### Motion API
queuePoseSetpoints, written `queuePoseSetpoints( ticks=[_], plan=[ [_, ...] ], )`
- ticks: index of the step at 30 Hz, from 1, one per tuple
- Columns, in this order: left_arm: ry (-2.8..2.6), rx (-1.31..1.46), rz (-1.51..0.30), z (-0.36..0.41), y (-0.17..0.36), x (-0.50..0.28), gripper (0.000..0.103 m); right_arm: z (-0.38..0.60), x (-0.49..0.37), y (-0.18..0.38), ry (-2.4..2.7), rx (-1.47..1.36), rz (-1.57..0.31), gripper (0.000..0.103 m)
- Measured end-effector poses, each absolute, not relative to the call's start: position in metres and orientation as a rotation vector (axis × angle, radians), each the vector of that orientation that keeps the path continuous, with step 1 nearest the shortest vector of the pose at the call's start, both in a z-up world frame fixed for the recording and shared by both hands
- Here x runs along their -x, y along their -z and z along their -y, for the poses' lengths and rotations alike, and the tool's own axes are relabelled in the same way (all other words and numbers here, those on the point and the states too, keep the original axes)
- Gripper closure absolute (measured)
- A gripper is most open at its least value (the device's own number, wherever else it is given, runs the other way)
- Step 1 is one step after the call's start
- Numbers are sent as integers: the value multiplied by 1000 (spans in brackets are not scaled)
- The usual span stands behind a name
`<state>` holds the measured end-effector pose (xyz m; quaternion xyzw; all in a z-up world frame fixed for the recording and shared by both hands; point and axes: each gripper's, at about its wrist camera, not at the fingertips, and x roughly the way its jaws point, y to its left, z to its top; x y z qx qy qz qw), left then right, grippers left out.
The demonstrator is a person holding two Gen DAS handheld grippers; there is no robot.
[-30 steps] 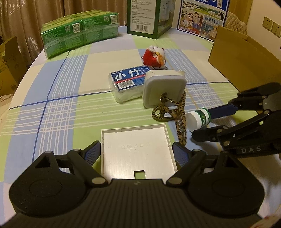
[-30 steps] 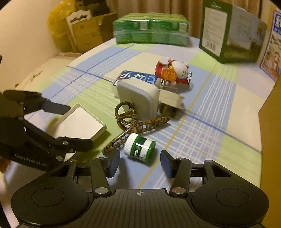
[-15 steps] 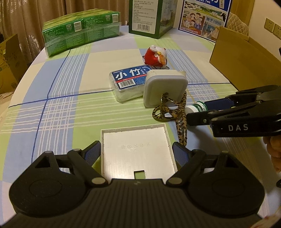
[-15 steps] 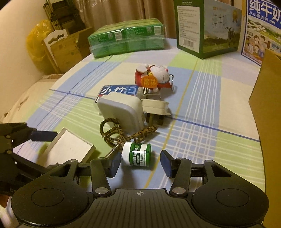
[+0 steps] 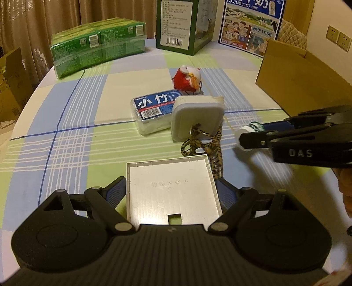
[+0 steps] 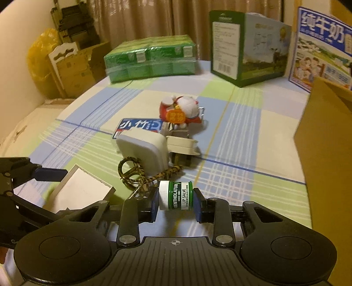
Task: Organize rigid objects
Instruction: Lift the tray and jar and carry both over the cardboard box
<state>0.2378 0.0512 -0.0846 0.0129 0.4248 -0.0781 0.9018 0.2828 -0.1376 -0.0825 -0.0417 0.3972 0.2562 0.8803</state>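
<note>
I have the right claw point(image 6: 175, 203) clamped on the lip salve jar point(image 6: 176, 195), pads on its white cap and its green base, so the jar lies crosswise between the fingers. I judge it light, stiff and smooth-sided; an end-to-end hold suits it, since a grip across the round body could let it roll out. The left claw point(image 5: 170, 193) is spread wide around the shallow white tray point(image 5: 172, 191), its pads at the tray's two side walls; I cannot tell whether they press on it. The tray looks thin, rigid plastic, best taken by those walls. Ahead of the right claw sit a white square box point(image 6: 142, 149), a patterned strap point(image 6: 154, 176) and a red figurine point(image 6: 181, 110). The table point(image 6: 237, 132) wears a checked cloth, which may slide or wrinkle. Cartons and curtains point(image 6: 154, 19) stand behind.
</note>
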Motion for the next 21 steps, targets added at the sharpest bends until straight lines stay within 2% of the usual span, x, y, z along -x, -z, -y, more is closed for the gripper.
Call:
queuePoseSetpoints(
  ticks=[13, 21],
  plan=[
    [205, -47, -779, -18, 31, -189, 19, 197, -215, 22, -443, 14, -691, 75],
    [321, -77, -692, 48, -27, -175, 19, 261, -186, -39, -352, -20, -571, 75]
  ],
)
